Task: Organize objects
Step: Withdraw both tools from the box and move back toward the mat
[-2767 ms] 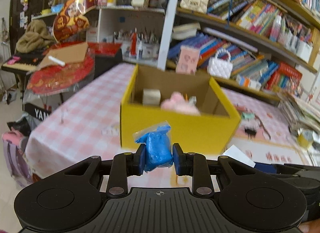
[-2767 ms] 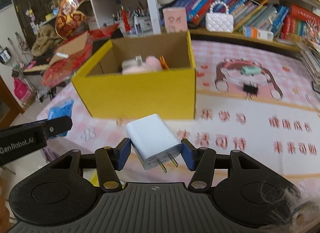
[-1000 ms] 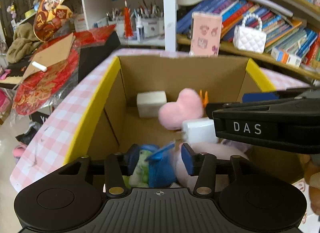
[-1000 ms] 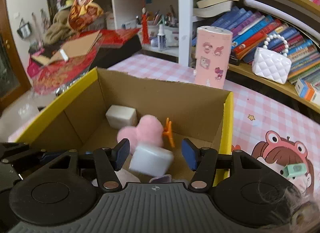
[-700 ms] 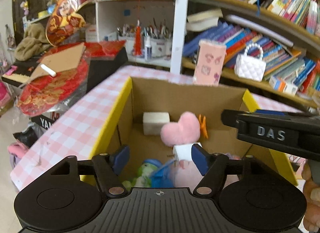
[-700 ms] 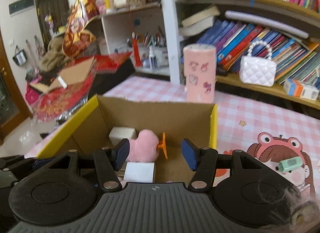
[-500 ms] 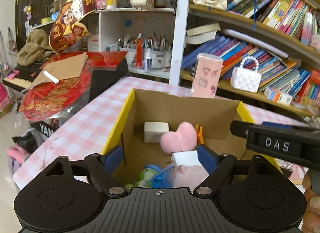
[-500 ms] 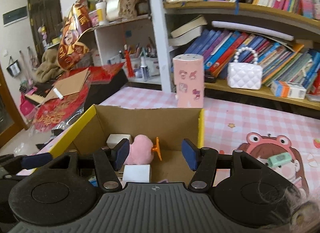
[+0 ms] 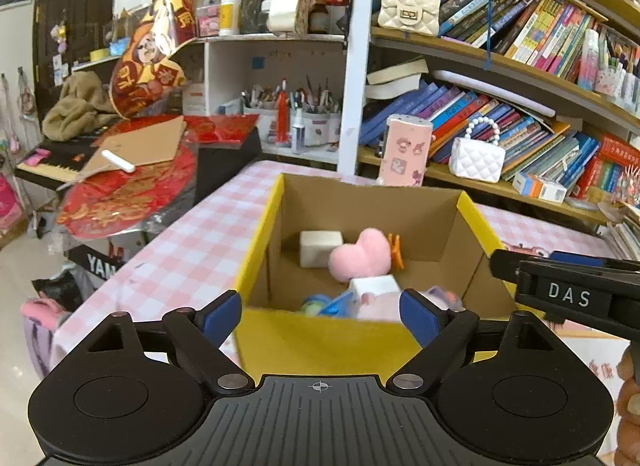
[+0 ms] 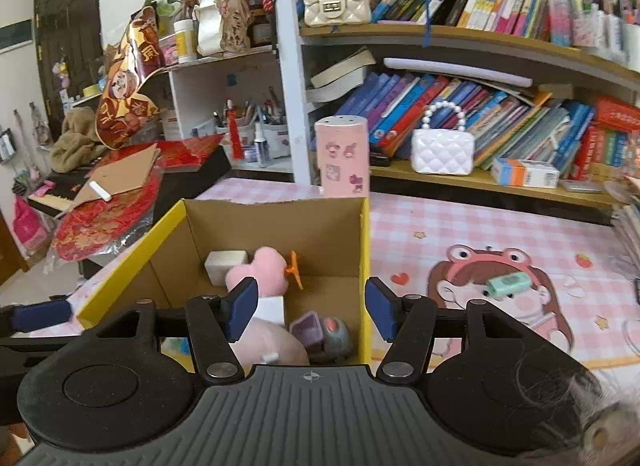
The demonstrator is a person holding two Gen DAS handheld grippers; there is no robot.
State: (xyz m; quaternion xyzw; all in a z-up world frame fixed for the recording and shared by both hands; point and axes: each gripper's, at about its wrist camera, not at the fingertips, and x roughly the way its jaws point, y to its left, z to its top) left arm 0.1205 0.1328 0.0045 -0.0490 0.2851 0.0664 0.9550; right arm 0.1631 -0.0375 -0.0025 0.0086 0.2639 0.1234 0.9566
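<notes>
The bench (image 10: 460,225), under a pink checked cloth, carries a yellow box (image 10: 364,250) of stiff cardboard, probably light, best gripped by a wall edge. Inside lie a soft pink plush heart (image 9: 360,260), which would squash and can be pinched anywhere, a hard white block (image 9: 320,248) and a white charger (image 9: 374,288) with smooth, slippery flat sides. Out on the cloth sits a small green clip (image 10: 506,284), light and rigid, to be taken across its long sides. The left tool (image 9: 320,316) and right tool (image 10: 312,308) both hang wide open and empty above the box.
</notes>
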